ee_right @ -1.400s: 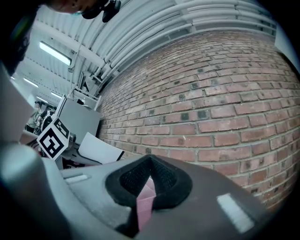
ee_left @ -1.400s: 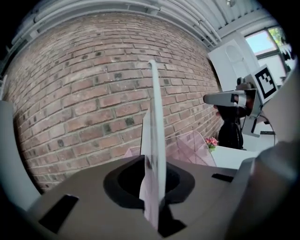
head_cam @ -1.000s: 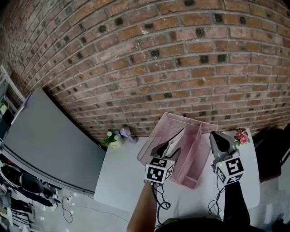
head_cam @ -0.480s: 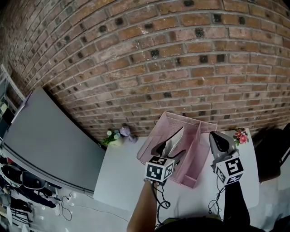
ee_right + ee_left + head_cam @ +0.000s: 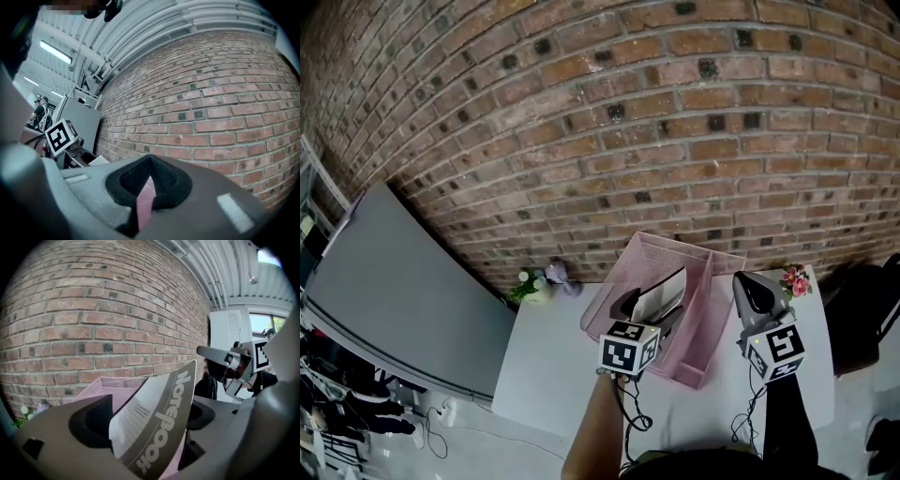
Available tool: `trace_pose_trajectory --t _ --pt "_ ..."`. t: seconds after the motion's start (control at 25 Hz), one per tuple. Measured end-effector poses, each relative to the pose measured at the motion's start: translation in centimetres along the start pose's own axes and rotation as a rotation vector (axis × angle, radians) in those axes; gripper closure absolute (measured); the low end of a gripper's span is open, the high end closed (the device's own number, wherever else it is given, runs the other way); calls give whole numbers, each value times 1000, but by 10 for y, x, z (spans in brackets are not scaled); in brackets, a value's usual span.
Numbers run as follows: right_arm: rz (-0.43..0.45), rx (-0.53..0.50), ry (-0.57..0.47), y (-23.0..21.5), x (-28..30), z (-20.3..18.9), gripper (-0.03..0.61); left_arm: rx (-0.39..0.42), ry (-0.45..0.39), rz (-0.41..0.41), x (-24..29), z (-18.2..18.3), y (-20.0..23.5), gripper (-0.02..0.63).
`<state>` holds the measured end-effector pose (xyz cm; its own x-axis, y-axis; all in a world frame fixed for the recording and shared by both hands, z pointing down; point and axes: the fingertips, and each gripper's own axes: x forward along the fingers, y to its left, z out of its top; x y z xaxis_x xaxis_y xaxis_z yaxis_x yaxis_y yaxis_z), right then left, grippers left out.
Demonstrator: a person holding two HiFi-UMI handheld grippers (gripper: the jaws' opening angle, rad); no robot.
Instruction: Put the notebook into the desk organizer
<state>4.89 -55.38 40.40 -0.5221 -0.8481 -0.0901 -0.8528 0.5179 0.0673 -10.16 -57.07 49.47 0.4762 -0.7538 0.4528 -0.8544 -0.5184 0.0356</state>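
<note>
The notebook [image 5: 662, 292], white and grey with the word NOTEBOOK on it [image 5: 159, 423], stands tilted in the pink mesh desk organizer [image 5: 698, 265] on the white table. My left gripper [image 5: 649, 307] sits over the organizer's near left part. Its jaws have just been opening and now stand wide either side of the notebook, pads [image 5: 96, 420] apart from it. In the left gripper view the organizer's mesh [image 5: 117, 383] shows behind the notebook. My right gripper [image 5: 751, 287] hovers at the organizer's right side, jaws together with nothing in them [image 5: 149, 161].
A brick wall [image 5: 609, 122] rises just behind the table [image 5: 553, 366]. A small plant with a purple pot [image 5: 546, 281] stands at the back left corner, pink flowers [image 5: 797, 281] at the back right. A grey panel [image 5: 394, 291] leans at the left.
The left gripper's jaws have spread apart and let go of the notebook, which now leans further over to the right in the organizer. The right gripper has not moved.
</note>
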Motion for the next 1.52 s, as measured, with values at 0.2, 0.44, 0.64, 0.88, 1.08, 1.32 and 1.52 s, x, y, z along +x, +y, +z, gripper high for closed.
trace_pose_trajectory --t 0.2,0.44,0.64,0.88,1.08,1.32,1.52 --pt "6 -14 3 0 -1 2 580 26 -26 90 6 23 21 199" --pt "3 -10 1 -2 -2 5 580 39 5 69 30 33 12 199" --pt "-3 -22 9 -10 -7 5 580 38 53 -6 46 25 -11 199" --pt "-20 -11 12 -22 -14 2 580 21 59 -19 50 22 -19 199" --pt "-15 -3 10 -19 -15 2 578 23 54 -10 46 22 -20 201" --pt "-9 -8 -2 -16 -18 8 580 24 57 1 40 20 -20 199" --pt "-15 4 1 -12 -21 5 580 25 52 11 32 18 -20 201"
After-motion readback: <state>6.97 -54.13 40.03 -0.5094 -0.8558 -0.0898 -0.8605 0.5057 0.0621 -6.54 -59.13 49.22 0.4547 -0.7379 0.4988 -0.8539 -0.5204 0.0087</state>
